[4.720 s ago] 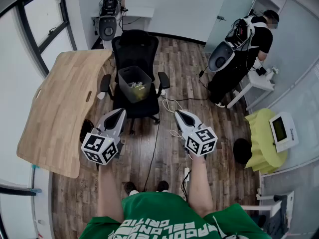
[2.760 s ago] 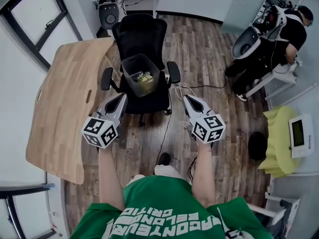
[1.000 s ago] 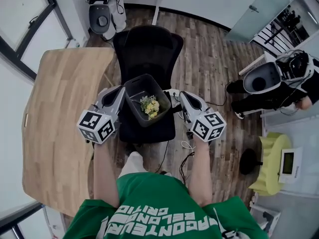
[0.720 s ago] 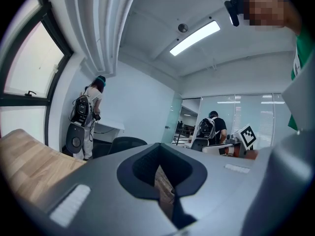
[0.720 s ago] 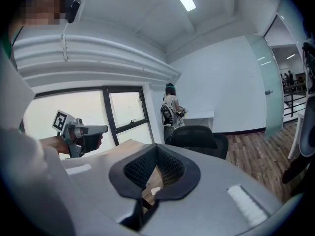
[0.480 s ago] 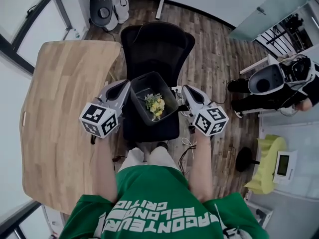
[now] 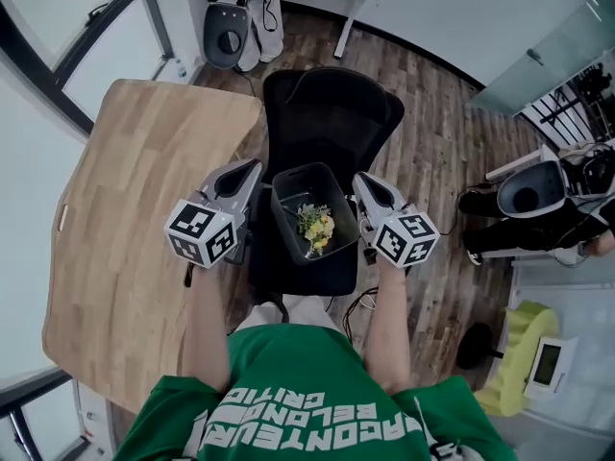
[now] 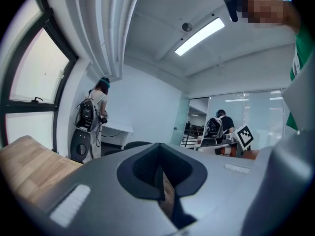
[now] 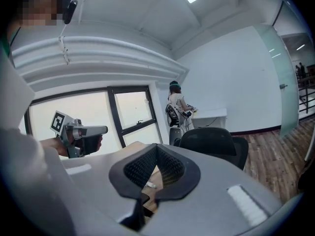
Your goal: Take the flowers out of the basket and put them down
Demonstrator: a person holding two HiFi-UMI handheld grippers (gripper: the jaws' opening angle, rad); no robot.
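Observation:
A dark grey basket [image 7: 288, 192] stands on the seat of a black office chair [image 7: 332, 113]. A small bunch of yellow and white flowers [image 7: 317, 227] lies inside it. My left gripper [image 7: 252, 167] hovers just left of the basket, its jaws shut and empty [image 8: 160, 173]. On the basket's right side my right gripper [image 7: 361, 181] is level with it, also shut with nothing between its pads [image 9: 156, 163]. Neither touches the basket or the flowers. The gripper views point over the room and show no flowers; the right gripper view shows the left gripper [image 9: 74, 131] in a hand.
A light wooden table [image 7: 125, 219] lies close to the left of the chair. A person with a backpack rig [image 7: 548, 209] stands at the right, near a yellow stool [image 7: 519, 363]. More equipment [image 7: 231, 27] sits by the far wall. The floor is wood planks.
The person has walked up to the chair; the basket, once far ahead, now sits between the two grippers. Both grippers have stayed shut and level.

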